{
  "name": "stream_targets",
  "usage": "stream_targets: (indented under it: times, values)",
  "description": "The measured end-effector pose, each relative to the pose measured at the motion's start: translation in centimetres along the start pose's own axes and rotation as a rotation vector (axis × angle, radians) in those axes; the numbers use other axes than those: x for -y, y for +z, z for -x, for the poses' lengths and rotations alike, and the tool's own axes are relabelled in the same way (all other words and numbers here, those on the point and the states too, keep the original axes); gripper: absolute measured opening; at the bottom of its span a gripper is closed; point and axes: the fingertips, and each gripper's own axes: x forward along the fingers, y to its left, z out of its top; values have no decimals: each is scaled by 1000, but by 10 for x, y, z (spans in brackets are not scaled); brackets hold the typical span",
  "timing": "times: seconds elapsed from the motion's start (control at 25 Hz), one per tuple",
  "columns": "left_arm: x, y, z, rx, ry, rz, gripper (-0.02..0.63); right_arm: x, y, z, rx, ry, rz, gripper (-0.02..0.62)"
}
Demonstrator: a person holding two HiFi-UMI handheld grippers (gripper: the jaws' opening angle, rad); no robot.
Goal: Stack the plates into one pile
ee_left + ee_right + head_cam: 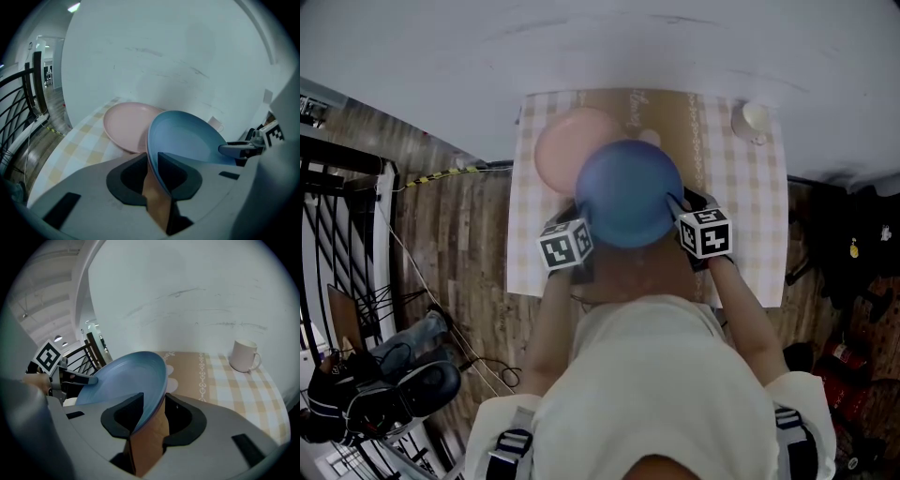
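Note:
A blue plate hangs above the table, held by both grippers at opposite rims. My left gripper is shut on its left rim, and in the left gripper view the blue plate runs edge-on between the jaws of that gripper. My right gripper is shut on the right rim; its own view has the blue plate passing between the jaws of this gripper. A pink plate lies flat on the table, partly hidden under the blue one, and the pink plate sits just left of it.
The table wears a checked cloth with a tan runner down the middle. A white mug stands at the far right corner, and that mug is near the wall. Black railing and wooden floor lie to the left.

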Motion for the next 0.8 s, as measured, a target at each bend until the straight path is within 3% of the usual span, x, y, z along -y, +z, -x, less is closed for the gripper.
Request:
stream_targets:
  times: [0.8]
  values:
    - [-79,39,1,20,20,1,63,-57,34,-61,-15,9,30,126]
